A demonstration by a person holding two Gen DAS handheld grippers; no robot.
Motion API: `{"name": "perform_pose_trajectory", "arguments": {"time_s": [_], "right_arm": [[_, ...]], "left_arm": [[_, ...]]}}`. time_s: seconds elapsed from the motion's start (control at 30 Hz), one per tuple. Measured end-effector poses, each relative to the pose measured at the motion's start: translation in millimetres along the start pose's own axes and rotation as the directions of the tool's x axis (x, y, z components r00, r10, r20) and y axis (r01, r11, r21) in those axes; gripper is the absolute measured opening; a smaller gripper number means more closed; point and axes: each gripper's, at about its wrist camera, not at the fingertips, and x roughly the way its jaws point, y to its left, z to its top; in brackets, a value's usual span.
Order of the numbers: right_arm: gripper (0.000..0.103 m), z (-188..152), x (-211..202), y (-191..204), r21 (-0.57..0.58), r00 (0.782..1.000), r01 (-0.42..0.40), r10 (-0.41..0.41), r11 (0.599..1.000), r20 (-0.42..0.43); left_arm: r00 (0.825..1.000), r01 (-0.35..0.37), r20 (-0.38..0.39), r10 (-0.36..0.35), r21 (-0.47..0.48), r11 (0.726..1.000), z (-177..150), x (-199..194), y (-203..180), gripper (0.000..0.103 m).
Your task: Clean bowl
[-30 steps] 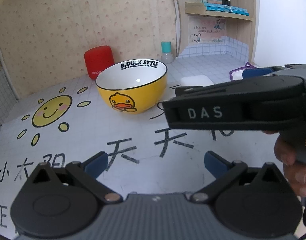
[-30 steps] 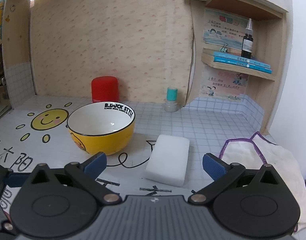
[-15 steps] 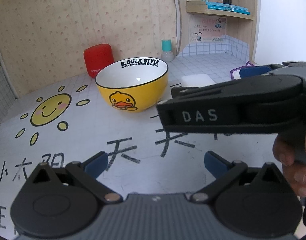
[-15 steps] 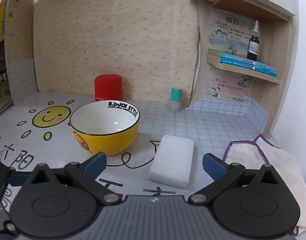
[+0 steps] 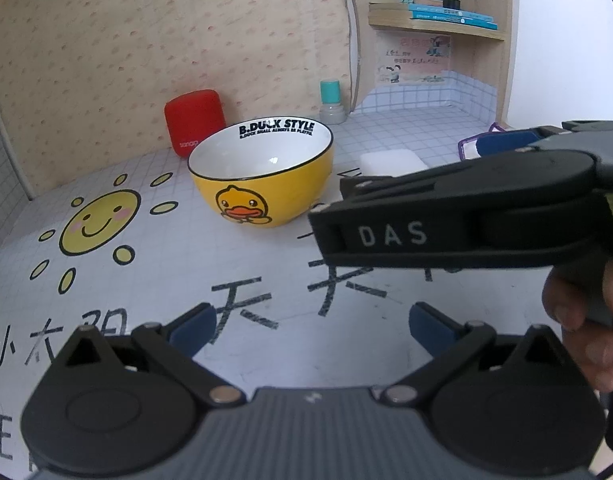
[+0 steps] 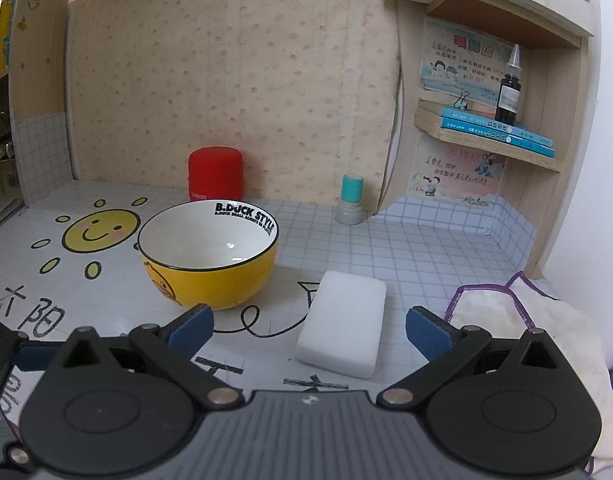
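Both grippers are wide open with nothing in them right now: my right gripper [image 6: 309, 330] hangs just in front of the white sponge [image 6: 343, 322], and my left gripper [image 5: 312, 328] hovers well short of the yellow duck bowl [image 5: 262, 182].

That bowl sits upright on the sun-print mat [image 5: 146, 280], and I'll use it as my landmark. It looks like glazed ceramic, so I'm guessing heavy-ish, stiff, slick and chippable. I'd pinch the rim wall on the near side with the left gripper to steady it.

The sponge lies flat just to the right of the bowl, not touching it. It looks soft and light, so I'd grab it across the short width.

Behind the bowl there's a red speaker [image 6: 215, 174], and back right a teal-capped bottle [image 6: 351, 199]. Far right of the bowl, a cream cloth [image 6: 518, 320]. Nothing blocks the sponge. In the left view, my right gripper's body crosses in front of the bowl's right side, so crowding could be an issue.
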Motion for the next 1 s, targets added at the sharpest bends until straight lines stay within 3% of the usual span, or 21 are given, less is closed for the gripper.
{"name": "perform_pose_trajectory", "arguments": {"time_s": [1.0], "right_arm": [[0.103, -3.2, -4.9, 1.7, 0.001, 1.000, 0.002, -0.002, 1.000, -0.004]], "left_arm": [[1.000, 0.001, 0.001, -0.001, 0.008, 1.000, -0.3, -6.5, -3.7, 0.103]]}}
